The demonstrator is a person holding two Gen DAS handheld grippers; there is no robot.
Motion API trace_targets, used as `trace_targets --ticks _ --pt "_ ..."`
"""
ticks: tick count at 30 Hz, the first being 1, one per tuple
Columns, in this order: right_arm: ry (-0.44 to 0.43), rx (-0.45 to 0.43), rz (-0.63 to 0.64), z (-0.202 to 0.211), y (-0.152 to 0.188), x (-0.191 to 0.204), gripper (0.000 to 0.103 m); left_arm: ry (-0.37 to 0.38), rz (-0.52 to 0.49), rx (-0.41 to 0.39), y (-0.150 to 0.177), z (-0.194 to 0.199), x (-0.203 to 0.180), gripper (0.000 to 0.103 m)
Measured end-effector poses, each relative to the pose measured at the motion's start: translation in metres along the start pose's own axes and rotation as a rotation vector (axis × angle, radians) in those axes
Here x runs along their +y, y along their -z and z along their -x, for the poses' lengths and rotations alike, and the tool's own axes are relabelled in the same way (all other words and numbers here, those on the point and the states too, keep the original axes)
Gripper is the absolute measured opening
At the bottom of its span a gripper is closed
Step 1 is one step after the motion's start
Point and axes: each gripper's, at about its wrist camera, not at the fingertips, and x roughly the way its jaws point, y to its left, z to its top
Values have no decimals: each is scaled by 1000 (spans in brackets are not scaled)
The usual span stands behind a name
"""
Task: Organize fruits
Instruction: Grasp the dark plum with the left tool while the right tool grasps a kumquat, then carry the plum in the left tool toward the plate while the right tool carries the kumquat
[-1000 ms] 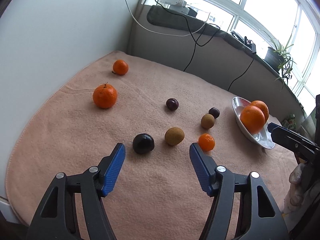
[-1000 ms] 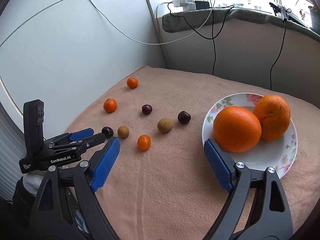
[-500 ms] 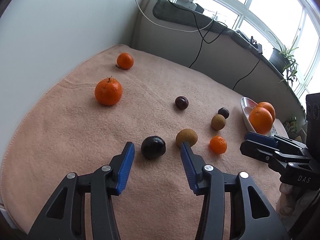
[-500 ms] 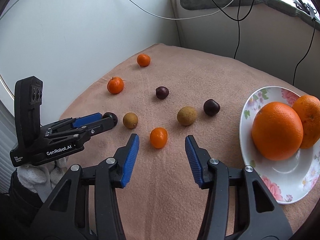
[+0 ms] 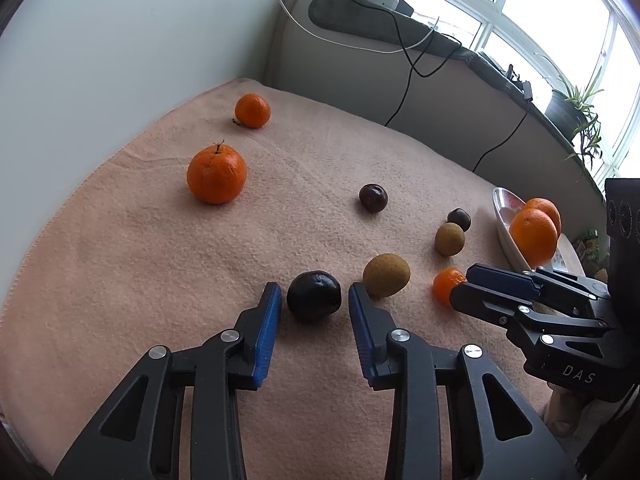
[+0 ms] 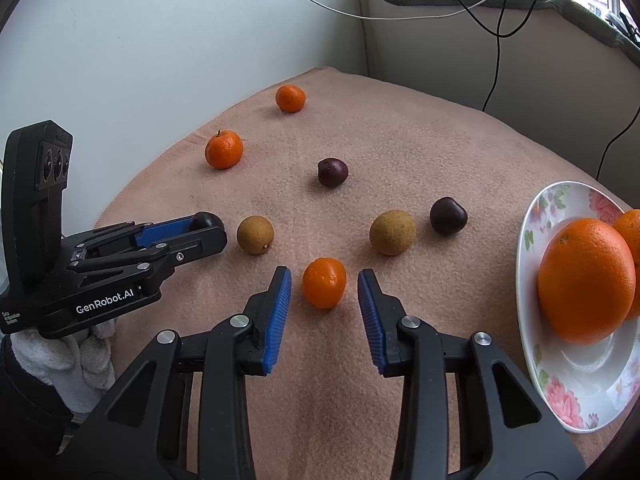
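- on the pink blanket (image 5: 160,280) that covers the desk, fruit lies scattered: two tangerines near the wall, dark plums, brown kiwis, and a flowered plate (image 6: 576,380) at the right edge holding two big oranges (image 6: 586,280).
- the left claw (image 5: 314,300) straddles the nearest dark plum (image 5: 314,297); its jaws are closing, with the plum between them and a thin gap on each side, so nothing is gripped yet.
- the right claw (image 6: 324,284) brackets a small tangerine (image 6: 324,282) in the same way; its jaws are closing too, and the blue pads (image 6: 278,308) do not yet touch the peel.
- the step in hand looks like a double pickup, probably to sort each fruit with its kind.
- to do it well, keep each fruit centred so both pads meet it together; a one-sided touch would likely roll it across the soft cloth.
- squeeze the plum gently, as it probably bruises more easily than the tangerine.
- a brown kiwi (image 5: 386,274) sits just beside the left claw's right finger, so lift straight up before moving sideways.
- the two claws are near each other; lifting them on separate paths would avoid a knock.
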Motion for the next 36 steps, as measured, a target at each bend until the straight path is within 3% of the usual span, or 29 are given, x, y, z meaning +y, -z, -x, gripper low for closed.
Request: trace_targets --ticks 8,28,36 --pt "7 25 9 -8 0 2 25 -1 -1 0 0 -1 1 25" --pt "8 -77 -78 40 5 -15 24 18 -18 -58 -6 25 -10 25" --pt "49 -134 -133 70 13 -33 24 50 -47 -82 -9 37 -29 25"
